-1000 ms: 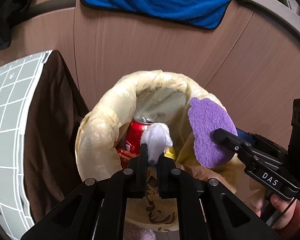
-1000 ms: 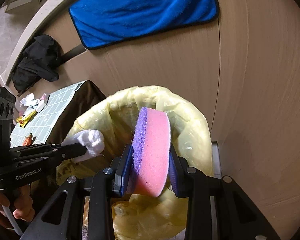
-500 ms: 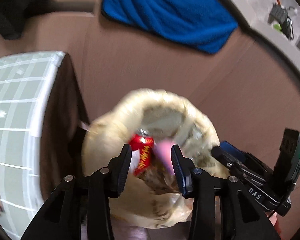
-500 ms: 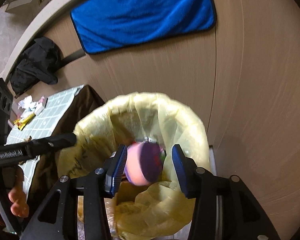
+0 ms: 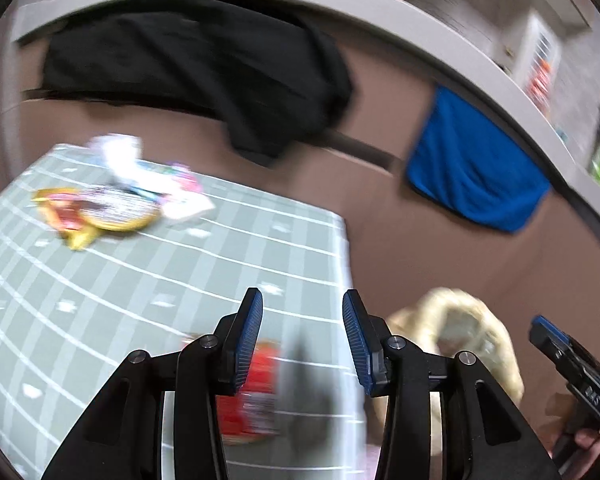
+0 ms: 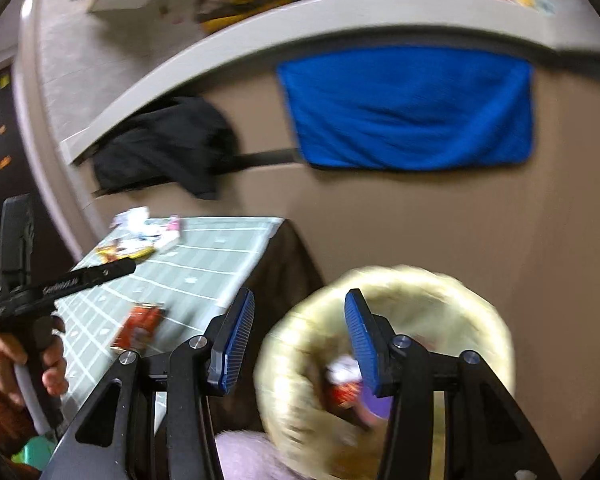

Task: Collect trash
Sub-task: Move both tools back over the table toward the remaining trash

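Both grippers are open and empty. My left gripper [image 5: 302,338] hangs over the right edge of the grey-green checked table [image 5: 120,280], above a red wrapper [image 5: 252,396]. More wrappers and white paper [image 5: 116,196] lie at the table's far left. My right gripper [image 6: 299,344] is above the left rim of the yellow-lined trash bin [image 6: 384,364]. Inside the bin I see a white wad, a red can and the purple sponge [image 6: 374,402]. The bin also shows in the left wrist view [image 5: 456,336].
A brown panel wall stands behind, with a blue towel [image 6: 408,108] and a black garment [image 5: 196,64] hanging on it. A brown cloth drapes the table's side next to the bin. Both views are motion-blurred.
Both grippers opened and let go: the white wad and the purple-pink sponge fell into the bin. Both grippers then lifted and swung left, the left one over the table.
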Available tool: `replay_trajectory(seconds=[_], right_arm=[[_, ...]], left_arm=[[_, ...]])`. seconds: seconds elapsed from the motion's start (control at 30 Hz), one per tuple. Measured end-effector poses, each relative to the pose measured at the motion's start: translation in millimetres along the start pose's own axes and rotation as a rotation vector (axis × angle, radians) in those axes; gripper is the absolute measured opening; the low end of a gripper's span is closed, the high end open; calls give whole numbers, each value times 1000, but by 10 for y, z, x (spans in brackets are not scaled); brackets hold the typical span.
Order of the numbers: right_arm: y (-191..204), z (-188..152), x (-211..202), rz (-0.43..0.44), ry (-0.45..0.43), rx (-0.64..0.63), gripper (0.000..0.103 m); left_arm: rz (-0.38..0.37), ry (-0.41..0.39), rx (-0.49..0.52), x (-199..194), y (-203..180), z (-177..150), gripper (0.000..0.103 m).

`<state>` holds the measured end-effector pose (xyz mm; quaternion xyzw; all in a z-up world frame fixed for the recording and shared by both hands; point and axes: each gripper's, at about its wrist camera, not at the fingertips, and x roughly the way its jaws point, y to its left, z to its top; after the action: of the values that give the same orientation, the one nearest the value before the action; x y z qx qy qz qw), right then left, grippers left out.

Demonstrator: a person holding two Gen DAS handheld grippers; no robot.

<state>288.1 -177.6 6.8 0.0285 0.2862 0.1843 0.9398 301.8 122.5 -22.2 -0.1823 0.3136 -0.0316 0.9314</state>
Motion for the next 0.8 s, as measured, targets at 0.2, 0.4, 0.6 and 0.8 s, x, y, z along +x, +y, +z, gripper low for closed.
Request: replay_trajectory(seconds=[0.2, 0.4, 0.6, 0.8], right_arm=[[650, 151, 327, 86, 29, -99, 45], [1106, 193, 683, 140, 84, -158, 45], [1301, 143, 923, 159, 131, -197, 45], [1255, 58, 1103, 162, 193, -197, 45]], left_arm=[[60, -103, -109, -160, 932, 260, 44], [77, -71, -139, 299, 1542, 711, 44], [155, -2, -111, 1059, 1710, 1109, 44], [230, 96, -146, 1686, 1997, 1218, 46]])
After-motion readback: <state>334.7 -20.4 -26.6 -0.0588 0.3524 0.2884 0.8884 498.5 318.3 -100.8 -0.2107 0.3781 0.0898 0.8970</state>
